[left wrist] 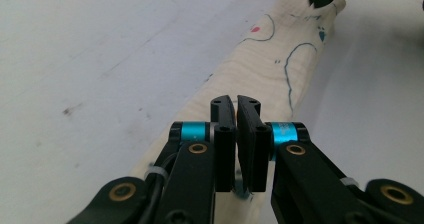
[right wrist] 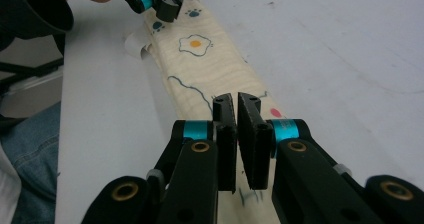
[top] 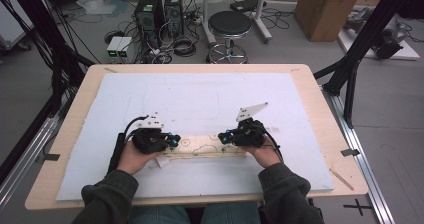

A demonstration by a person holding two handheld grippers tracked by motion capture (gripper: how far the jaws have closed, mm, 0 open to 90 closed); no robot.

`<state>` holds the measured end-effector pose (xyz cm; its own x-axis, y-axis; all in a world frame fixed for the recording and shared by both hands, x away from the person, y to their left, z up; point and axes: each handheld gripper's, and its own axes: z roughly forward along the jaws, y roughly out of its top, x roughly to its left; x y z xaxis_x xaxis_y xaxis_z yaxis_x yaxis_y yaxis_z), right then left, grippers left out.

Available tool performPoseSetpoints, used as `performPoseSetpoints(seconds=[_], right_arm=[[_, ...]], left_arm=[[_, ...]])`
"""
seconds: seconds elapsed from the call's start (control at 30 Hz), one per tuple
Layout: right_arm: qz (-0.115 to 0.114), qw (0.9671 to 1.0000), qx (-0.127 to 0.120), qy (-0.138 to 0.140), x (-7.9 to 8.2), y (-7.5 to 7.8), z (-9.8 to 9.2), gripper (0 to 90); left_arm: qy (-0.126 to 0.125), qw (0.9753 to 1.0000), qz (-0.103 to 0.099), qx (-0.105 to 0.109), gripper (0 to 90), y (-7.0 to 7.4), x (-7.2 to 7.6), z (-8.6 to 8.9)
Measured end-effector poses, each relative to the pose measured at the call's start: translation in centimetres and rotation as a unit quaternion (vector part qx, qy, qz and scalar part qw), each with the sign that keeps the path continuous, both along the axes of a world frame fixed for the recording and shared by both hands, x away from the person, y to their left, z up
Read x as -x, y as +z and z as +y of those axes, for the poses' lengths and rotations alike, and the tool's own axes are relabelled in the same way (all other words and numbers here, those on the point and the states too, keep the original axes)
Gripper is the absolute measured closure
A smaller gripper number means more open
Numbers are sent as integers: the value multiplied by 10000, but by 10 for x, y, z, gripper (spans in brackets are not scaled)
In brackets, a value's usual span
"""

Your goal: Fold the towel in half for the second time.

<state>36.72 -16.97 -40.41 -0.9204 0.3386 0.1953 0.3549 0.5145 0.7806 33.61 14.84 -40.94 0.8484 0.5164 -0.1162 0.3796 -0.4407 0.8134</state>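
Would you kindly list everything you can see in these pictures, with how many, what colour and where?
Folded cloth: one, cream with blue outlines, a fried-egg print and paw prints, lying as a long strip on the white mat near the person.
White mat: one, white, covering most of the table.
Table: one, light wood, rim showing around the mat.
Stool: one, black seat on a chrome base, on the floor beyond the table.
Computer towers: two, black, on the floor among cables.
Cardboard box: one, brown, on the floor at far right.
Left gripper: one, black with blue rings, jaws nearly together at the cloth's left end.
Right gripper: one, same colours, jaws nearly together at its right end.
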Motion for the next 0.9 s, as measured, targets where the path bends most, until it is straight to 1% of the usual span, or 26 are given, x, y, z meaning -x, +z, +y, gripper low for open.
performPoseSetpoints(seconds=[0.1,0.17,0.2,0.23,0.33,0.37,0.47,0.53,0.57,0.63,0.7,0.77,0.83,0.87,0.9], right_arm=[[35,9998,146,94,-2,-5,14,862],[49,9995,265,172,-2,-9,22,862],[75,9992,320,207,-2,-10,26,862],[39,9990,374,244,-2,-12,29,862],[66,9980,539,310,0,-16,33,862],[56,9978,566,346,1,-18,34,863],[43,9961,787,406,3,-22,37,863],[25,9948,908,464,6,-26,39,867],[19,9946,936,442,7,-29,39,868],[33,9954,860,430,7,-30,38,868],[-34,9954,844,442,7,-28,38,860],[-111,9963,708,484,7,-23,37,832],[-171,9966,657,469,6,-18,39,819],[-202,9965,658,472,5,-16,40,807],[-288,9962,677,473,3,-13,41,797]], left_arm=[[-116,9999,76,-71,866,-6,-3,-12],[-163,9995,137,-236,867,-10,-4,-17],[-191,9993,157,-275,867,-12,-4,-19],[-225,9991,168,-331,868,-13,-4,-21],[-280,9981,196,-522,870,-17,-2,-25],[-313,9976,204,-589,870,-18,-1,-26],[-377,9956,222,-823,870,-22,2,-28],[-351,9959,181,-810,870,-24,3,-29],[-350,9959,185,-815,870,-24,3,-29],[-364,9961,185,-787,868,-23,3,-28],[-369,9972,132,-640,850,-20,3,-26],[-311,9985,82,-442,833,-16,2,-23],[-307,9988,56,-370,822,-12,-2,-20],[-274,9992,53,-299,811,-11,-4,-19],[-282,9994,35,-213,802,-9,-6,-16]])
